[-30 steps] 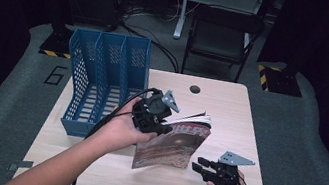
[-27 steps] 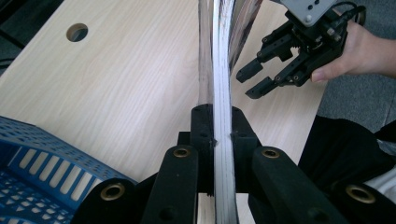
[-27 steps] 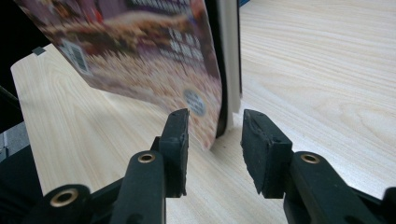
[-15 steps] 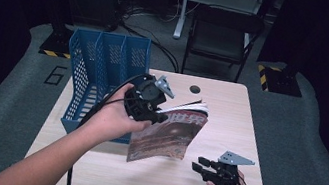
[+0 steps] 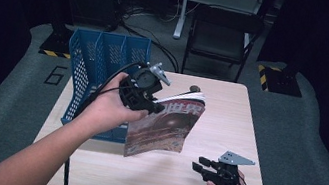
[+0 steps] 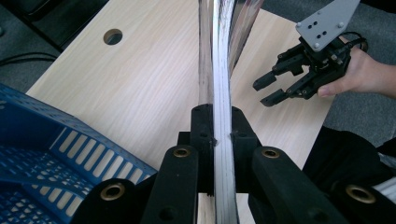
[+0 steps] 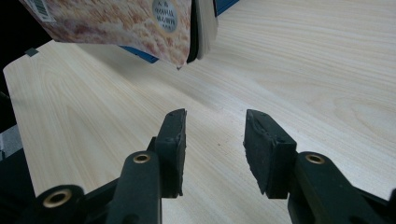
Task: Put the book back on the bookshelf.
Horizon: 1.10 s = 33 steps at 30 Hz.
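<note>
One magazine hangs in the air over the tabletop, pinched near its top edge by the left gripper; in the left gripper view the two fingers press flat on either side of the page block. It is held just right of the blue file rack, whose slots open upward. The right gripper rests low near the front edge of the tabletop, its fingers spread with nothing between them, and its jaws have just been opening.

The step in hand looks like carrying the magazine to a slot of the rack. To do it well, keep the pinch firm, since the free lower half sags and curls. Turn the magazine until it is parallel to the dividers, with its lower edge leading. Aim at one slot and lower straight; a tilted entry would catch on the mesh wall. Which slot is nearest is hard to tell from above, probably the right-hand one. The right gripper could steady the loose corner if the pages fan out.
</note>
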### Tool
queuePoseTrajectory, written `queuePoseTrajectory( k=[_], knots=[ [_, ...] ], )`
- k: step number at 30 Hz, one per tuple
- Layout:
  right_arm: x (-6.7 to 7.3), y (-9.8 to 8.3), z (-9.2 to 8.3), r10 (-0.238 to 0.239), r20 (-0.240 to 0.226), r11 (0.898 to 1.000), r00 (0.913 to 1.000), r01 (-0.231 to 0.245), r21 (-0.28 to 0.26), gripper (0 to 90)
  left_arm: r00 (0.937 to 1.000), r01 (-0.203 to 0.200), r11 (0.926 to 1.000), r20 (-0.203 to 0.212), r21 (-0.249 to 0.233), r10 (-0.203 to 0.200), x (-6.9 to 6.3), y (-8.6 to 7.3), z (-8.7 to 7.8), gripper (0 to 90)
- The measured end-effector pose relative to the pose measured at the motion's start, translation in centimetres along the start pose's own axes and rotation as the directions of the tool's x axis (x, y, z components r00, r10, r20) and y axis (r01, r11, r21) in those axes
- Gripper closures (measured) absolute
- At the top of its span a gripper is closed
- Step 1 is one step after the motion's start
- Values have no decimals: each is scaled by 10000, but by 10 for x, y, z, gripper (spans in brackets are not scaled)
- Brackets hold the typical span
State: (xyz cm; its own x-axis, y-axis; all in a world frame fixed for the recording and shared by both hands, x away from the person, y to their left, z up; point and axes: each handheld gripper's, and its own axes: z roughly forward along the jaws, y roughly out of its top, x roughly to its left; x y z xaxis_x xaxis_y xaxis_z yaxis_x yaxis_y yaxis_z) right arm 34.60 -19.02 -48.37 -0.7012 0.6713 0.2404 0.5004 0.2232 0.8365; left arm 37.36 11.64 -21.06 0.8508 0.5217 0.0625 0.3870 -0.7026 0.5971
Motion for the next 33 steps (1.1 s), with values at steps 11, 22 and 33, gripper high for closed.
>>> queuePoseTrajectory(
  k=[11,22,33],
  knots=[
    [-1,-1,2,-138,162,9998,9998,135,163,556,9994,261,9994,-224,-220,-266,9,4,-18,840],
    [1,-2,4,-140,375,9995,9992,128,303,527,9973,582,9977,-425,-354,-597,19,4,-32,840],
    [0,-3,5,-206,392,9994,9990,195,286,521,9924,895,9950,-803,-439,-928,34,1,-44,840]
  ],
)
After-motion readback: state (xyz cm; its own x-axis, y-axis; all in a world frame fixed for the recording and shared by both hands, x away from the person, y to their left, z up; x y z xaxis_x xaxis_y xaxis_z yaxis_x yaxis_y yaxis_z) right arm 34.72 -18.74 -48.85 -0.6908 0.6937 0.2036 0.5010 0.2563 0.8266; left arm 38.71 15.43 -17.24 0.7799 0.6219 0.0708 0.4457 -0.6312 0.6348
